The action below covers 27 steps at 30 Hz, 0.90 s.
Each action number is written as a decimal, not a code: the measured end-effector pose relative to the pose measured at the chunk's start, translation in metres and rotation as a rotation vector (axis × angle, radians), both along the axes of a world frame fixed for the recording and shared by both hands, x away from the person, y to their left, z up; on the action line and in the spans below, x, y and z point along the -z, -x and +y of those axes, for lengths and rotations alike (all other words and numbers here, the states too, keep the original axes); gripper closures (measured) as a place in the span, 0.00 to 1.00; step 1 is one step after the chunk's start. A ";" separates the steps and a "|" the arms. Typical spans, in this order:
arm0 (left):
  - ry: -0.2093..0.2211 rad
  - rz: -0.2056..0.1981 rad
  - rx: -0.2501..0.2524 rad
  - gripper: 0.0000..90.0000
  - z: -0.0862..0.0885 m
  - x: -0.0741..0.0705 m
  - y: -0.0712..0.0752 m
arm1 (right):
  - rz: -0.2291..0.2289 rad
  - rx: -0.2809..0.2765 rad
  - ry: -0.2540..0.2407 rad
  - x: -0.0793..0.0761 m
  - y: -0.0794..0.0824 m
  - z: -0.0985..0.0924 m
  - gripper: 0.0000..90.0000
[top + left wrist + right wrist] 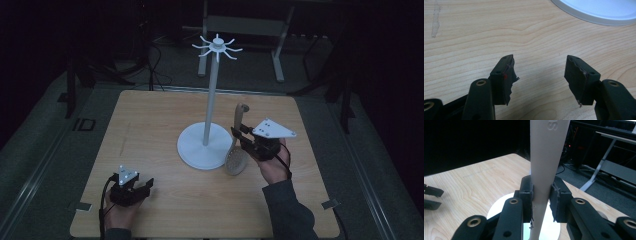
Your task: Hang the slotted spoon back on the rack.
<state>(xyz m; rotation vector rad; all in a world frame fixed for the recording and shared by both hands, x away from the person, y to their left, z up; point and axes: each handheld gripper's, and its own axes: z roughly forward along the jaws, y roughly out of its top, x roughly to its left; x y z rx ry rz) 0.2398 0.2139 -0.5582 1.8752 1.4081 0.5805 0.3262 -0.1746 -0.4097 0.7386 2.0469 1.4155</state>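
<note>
spoon [236, 150]: light, stiff, smooth, might slip; bowl on table [150, 115] beside stand [205, 145] | right gripper [541, 200]: clamped mid-handle, good hold | left gripper [540, 72]: jaws wide, nothing in them, resting on table

In the right gripper view, the spoon's handle [544, 170] is cut off at the top edge, its bowl hidden behind the fingers [526, 195].

High view down over the table [150, 130]; both gripper views close, sharing the white stand base [599, 12].
</note>
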 end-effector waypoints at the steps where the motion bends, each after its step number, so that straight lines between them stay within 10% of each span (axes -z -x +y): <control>1: 0.000 0.000 0.000 0.46 0.000 0.000 0.000 | -0.003 0.000 -0.003 -0.001 0.000 0.000 0.82; 27: -0.001 0.000 0.000 0.46 0.000 0.000 0.000 | -0.042 0.003 -0.060 -0.026 -0.003 0.004 0.82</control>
